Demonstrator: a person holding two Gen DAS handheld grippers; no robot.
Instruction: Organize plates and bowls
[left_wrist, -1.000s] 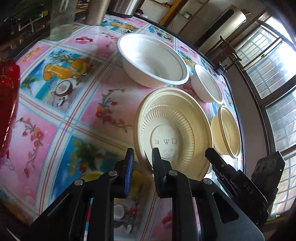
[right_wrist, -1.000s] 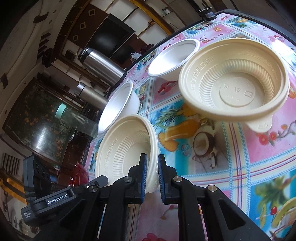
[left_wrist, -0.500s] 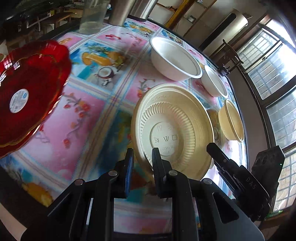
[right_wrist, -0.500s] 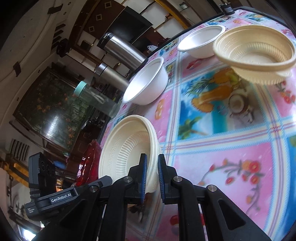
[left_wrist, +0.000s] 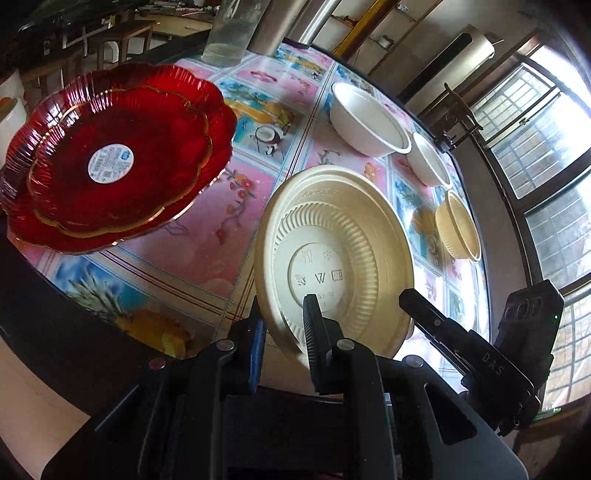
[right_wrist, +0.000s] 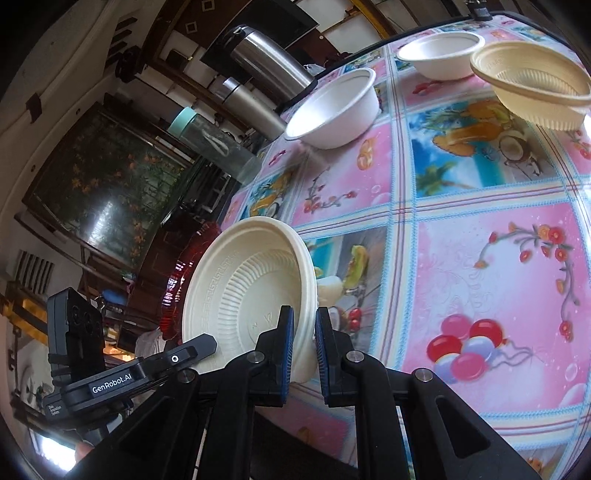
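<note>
The table (right_wrist: 480, 258), covered in a pink and blue fruit-print cloth, served as the anchor for everything. Off its near-left corner two stacked red plates (left_wrist: 110, 155) hung tilted, a white sticker at the centre of the upper one. Above the table's near edge a cream plate (left_wrist: 332, 254) stood almost on edge, its embossed underside facing the left wrist camera and its ribbed hollow facing the right one. The left gripper (left_wrist: 284, 325) pinched its lower rim, one finger on each face. The right gripper (right_wrist: 303, 332) was clamped on the same plate's rim from the opposite side, its blue pads pressed against the rim.

Farther back on the table sat a large white bowl (right_wrist: 332, 110), upright and with nothing in it. Beyond it stood a smaller white bowl (right_wrist: 439, 55), also bare inside. Just beside that one a cream ribbed bowl (right_wrist: 532, 88) rested upright, bare inside too.
</note>
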